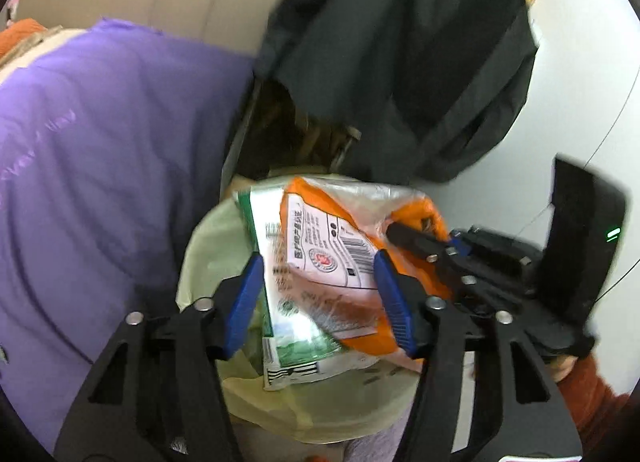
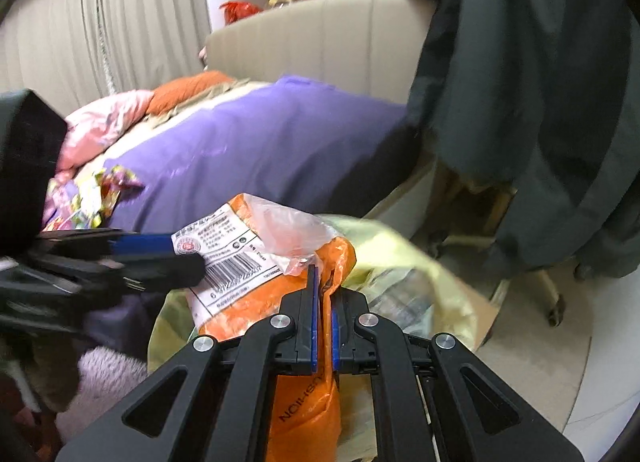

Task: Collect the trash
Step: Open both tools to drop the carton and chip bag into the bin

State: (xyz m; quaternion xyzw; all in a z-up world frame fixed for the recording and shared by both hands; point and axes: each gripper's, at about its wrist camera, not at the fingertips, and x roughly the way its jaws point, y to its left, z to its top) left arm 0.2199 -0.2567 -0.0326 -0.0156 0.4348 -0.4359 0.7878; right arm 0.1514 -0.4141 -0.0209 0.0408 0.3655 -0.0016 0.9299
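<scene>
An orange plastic bag with a white barcode label hangs over a bin lined with a pale yellow bag. A green-and-white packet lies under it in the bin mouth. My left gripper straddles the bag, its blue pads against both sides of the labelled part. My right gripper is shut on the orange bag's upper fold; in the left wrist view the right gripper reaches in from the right. In the right wrist view the left gripper comes in from the left at the label.
A bed with a purple cover lies left of the bin, with several bright wrappers on it. A dark coat hangs over a chair on casters behind the bin. A beige headboard stands at the back.
</scene>
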